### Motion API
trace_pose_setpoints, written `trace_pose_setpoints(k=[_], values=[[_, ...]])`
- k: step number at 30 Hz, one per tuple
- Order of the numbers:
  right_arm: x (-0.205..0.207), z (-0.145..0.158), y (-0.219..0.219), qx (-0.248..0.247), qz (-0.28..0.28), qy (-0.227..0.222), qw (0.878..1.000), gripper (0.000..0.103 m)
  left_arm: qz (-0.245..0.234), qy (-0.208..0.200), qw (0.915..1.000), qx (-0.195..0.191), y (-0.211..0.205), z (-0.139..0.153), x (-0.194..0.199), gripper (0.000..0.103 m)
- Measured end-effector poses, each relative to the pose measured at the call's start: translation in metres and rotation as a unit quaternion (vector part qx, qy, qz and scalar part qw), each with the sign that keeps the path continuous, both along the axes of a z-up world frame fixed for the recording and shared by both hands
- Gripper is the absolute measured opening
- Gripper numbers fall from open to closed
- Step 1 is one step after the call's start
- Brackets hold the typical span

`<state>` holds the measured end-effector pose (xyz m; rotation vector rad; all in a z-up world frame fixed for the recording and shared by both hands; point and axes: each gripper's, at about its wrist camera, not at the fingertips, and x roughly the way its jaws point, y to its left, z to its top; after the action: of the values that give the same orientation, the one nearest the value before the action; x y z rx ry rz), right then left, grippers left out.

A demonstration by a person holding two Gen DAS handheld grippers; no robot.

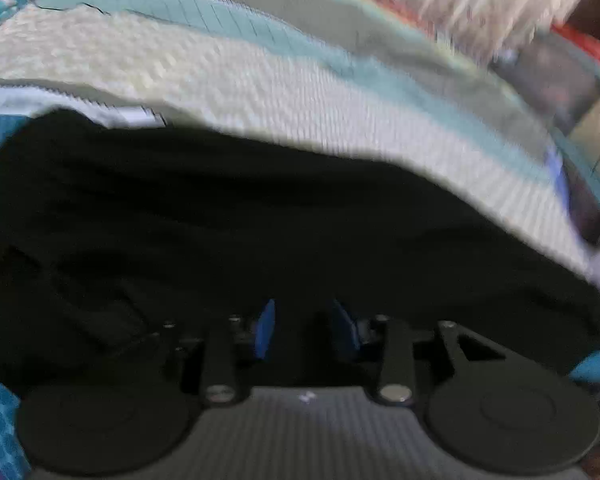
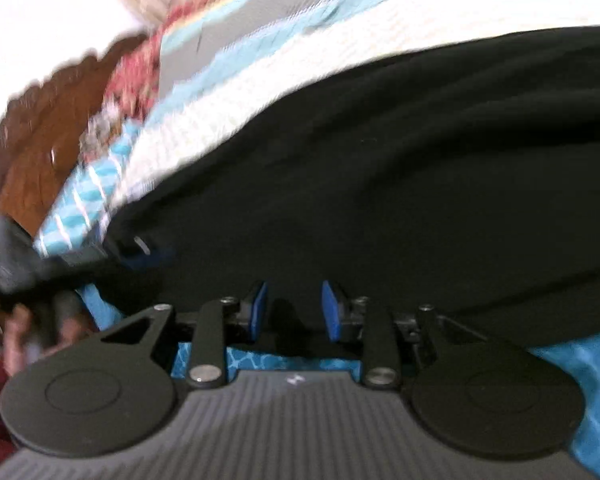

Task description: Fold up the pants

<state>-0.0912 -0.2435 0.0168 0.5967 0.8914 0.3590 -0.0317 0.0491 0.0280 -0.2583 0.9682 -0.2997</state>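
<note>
Black fabric pants [image 1: 260, 216] lie spread over a patchwork bedspread [image 1: 228, 80] of cream knit, turquoise and grey-green panels, filling the lower half of both wrist views; motion blur softens all edges. Left wrist view: the left gripper [image 1: 306, 330], with blue-padded fingertips [image 1: 265, 332], stands partly spread above the dark cloth; whether cloth lies pinched between the pads cannot be told, since black fabric and shadow merge there. Right wrist view: the right gripper [image 2: 294, 310] is likewise partly spread at the near hem of the pants [image 2: 380, 184], with a dark fold between its blue pads [image 2: 331, 312], though contact cannot be told. At the left edge of this view, the left gripper [image 2: 140, 254] appears blurred, at the pants' edge.
</note>
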Motion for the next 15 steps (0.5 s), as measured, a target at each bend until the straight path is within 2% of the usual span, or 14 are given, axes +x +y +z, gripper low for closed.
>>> trace_pose_setpoints(k=[2, 4, 8, 12, 14, 15], values=[[-0.015, 0.007, -0.028, 0.005, -0.046, -0.016, 0.999, 0.035, -0.011, -0.008, 0.9997, 0.021, -0.013, 0.003, -0.001, 0.045], [-0.034, 0.011, -0.065, 0.007, -0.107, -0.030, 0.994, 0.035, -0.033, -0.009, 0.9994, 0.008, -0.025, 0.010, 0.002, 0.045], [-0.075, 0.012, -0.142, 0.009, -0.240, -0.047, 0.970, 0.035, -0.074, -0.024, 0.9970, -0.003, -0.058, 0.021, 0.006, 0.046], [-0.117, 0.012, -0.215, -0.004, -0.371, -0.062, 0.926, 0.036, -0.130, -0.019, 0.9913, -0.006, -0.107, 0.018, 0.005, 0.047], [-0.135, 0.009, -0.243, -0.002, -0.428, -0.065, 0.902, 0.047, -0.159, -0.010, 0.9873, 0.002, -0.131, 0.011, 0.002, 0.047], [-0.143, 0.006, -0.254, 0.002, -0.449, -0.067, 0.891, 0.050, -0.169, -0.003, 0.9855, 0.008, -0.139, 0.007, -0.001, 0.048]])
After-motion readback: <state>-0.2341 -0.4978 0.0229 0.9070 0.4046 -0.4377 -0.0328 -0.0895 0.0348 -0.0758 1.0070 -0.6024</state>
